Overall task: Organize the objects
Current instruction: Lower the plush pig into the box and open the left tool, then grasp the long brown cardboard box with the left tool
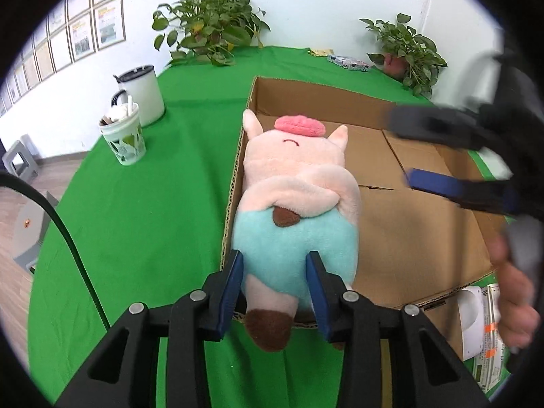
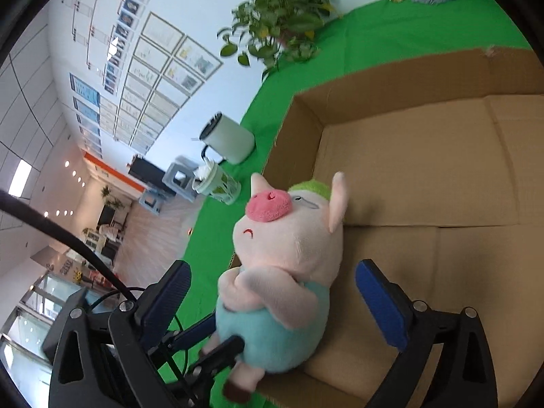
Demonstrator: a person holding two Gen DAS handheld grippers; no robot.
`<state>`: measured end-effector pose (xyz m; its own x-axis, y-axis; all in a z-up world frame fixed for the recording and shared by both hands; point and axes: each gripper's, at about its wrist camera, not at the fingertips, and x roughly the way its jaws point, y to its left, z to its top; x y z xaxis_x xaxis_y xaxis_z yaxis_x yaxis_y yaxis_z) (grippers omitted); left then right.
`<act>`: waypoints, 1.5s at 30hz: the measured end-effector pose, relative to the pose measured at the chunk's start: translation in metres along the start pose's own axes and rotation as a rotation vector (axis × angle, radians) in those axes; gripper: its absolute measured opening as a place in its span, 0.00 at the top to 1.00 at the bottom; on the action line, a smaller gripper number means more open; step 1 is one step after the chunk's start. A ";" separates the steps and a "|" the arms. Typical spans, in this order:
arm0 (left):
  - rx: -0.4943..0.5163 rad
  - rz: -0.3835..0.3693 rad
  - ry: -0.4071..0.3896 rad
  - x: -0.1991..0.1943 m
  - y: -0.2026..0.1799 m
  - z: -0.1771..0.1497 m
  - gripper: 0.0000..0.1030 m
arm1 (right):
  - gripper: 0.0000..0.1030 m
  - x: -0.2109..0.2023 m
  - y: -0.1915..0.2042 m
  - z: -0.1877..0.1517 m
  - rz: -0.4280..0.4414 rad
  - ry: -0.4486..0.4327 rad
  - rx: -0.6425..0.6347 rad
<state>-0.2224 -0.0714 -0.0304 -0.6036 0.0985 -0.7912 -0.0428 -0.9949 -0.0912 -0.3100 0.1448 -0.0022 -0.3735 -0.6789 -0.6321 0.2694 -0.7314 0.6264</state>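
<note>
You have one pink plush pig in teal trousers (image 1: 295,204) clamped in your left gripper (image 1: 277,278) over one brown cardboard box (image 1: 408,224), two potted plants behind, right gripper (image 2: 272,292) spread wide, touching nothing.

No text can be read; print on the framed wall sheets (image 2: 159,78) is perhaps too blurred.

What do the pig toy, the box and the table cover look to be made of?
Pig toy: soft plush fabric, fuzzy matte nap, dented where it is gripped. Box: brown corrugated cardboard, fluting visible along its cut edge. Table cover: probably matte green cloth, though no weave is visible.
</note>
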 end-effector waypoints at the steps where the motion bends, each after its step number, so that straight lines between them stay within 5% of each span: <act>1: -0.001 0.007 -0.010 -0.003 0.000 0.000 0.62 | 0.05 -0.015 0.002 -0.007 -0.027 -0.021 -0.007; 7: -0.001 0.075 -0.136 -0.050 -0.007 -0.014 0.56 | 0.01 -0.082 0.000 -0.068 -0.242 -0.089 -0.058; 11: 0.012 0.054 -0.272 -0.098 -0.024 -0.035 0.20 | 0.01 -0.108 0.000 -0.112 -0.360 -0.140 -0.060; 15: 0.048 0.073 -0.403 -0.136 -0.050 -0.066 0.19 | 0.01 -0.128 0.012 -0.155 -0.462 -0.198 -0.131; 23: 0.071 -0.025 -0.443 -0.157 -0.081 -0.110 0.19 | 0.02 -0.169 0.024 -0.221 -0.594 -0.283 -0.227; 25: 0.059 -0.045 -0.442 -0.161 -0.081 -0.115 0.19 | 0.06 -0.175 0.023 -0.231 -0.615 -0.281 -0.242; 27: 0.060 -0.051 -0.453 -0.163 -0.081 -0.120 0.20 | 0.22 -0.182 0.023 -0.240 -0.635 -0.287 -0.258; 29: 0.073 -0.056 -0.463 -0.164 -0.084 -0.123 0.24 | 0.40 -0.188 0.025 -0.248 -0.641 -0.288 -0.269; 33: 0.087 -0.112 -0.417 -0.158 -0.087 -0.125 0.96 | 0.74 -0.191 0.027 -0.257 -0.631 -0.281 -0.292; 37: 0.106 -0.102 -0.411 -0.155 -0.090 -0.132 0.93 | 0.76 -0.194 0.030 -0.262 -0.616 -0.289 -0.296; 38: 0.103 -0.094 -0.391 -0.152 -0.090 -0.131 0.86 | 0.76 -0.195 0.031 -0.263 -0.610 -0.290 -0.298; 40: 0.082 -0.091 -0.344 -0.144 -0.085 -0.130 0.21 | 0.68 -0.195 0.032 -0.262 -0.607 -0.285 -0.295; 42: 0.043 -0.134 -0.326 -0.139 -0.076 -0.132 0.16 | 0.15 -0.196 0.031 -0.263 -0.589 -0.281 -0.292; 45: 0.008 -0.178 -0.251 -0.129 -0.065 -0.132 0.16 | 0.03 -0.197 0.031 -0.265 -0.545 -0.283 -0.304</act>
<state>-0.0368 -0.0168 -0.0027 -0.7637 0.2637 -0.5893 -0.1707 -0.9628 -0.2096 0.0069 0.2392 0.0209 -0.7327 -0.1967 -0.6515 0.1992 -0.9774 0.0711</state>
